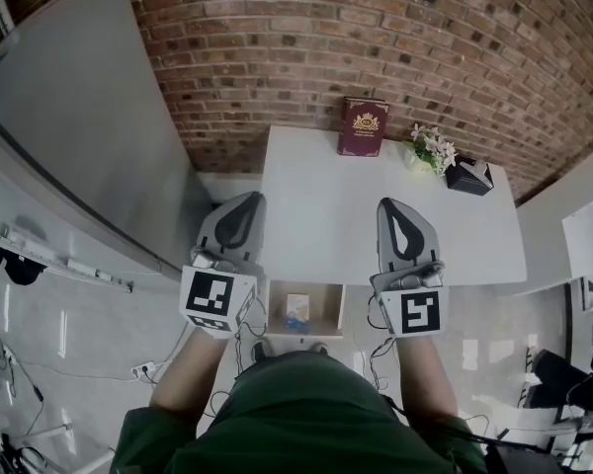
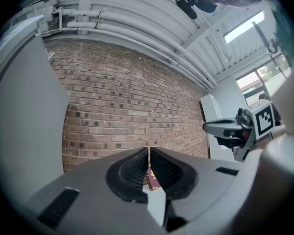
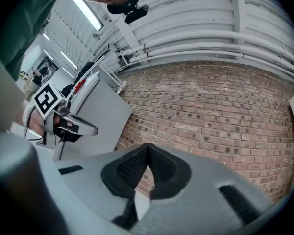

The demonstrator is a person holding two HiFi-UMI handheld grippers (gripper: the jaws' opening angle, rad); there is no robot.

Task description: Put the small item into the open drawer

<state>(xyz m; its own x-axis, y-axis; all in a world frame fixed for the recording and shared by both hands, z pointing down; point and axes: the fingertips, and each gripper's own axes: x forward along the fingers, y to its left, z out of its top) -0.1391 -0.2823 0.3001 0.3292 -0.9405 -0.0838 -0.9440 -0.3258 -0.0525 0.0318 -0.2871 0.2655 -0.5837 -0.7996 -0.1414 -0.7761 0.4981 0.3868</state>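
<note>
Grippers first. Left hand-held gripper [image 2: 149,153]: ribbed black pads drawn together to a hairline, nothing between them. Right hand-held gripper [image 3: 147,148]: pads clenched tip to tip, likewise empty. Both are held over the near half of the white rectangular table [image 1: 316,215], pointing toward the red brick wall [image 1: 376,38], well apart from each other.

Small white-and-blue item [image 1: 296,311]: lies inside the open light-wood drawer [image 1: 326,314], under the table's near edge, between the two grippers and nearer the person. It looks to be already where the task wants it. Neither gripper touches it.

Handling, as a judgement: small and boxy, probably a light carton or packet, though it is too small to tell which. Likely stiff enough for a pinch across its narrow sides, needing only a gentle squeeze. A glossy wrap could slip. The drawer walls stand close round it, so any approach is best from above.

Far edge of table: dark red hardback book [image 1: 363,126] at the wall, small bunch of white flowers [image 1: 432,149], black tissue box [image 1: 469,176]. None involved.
</note>
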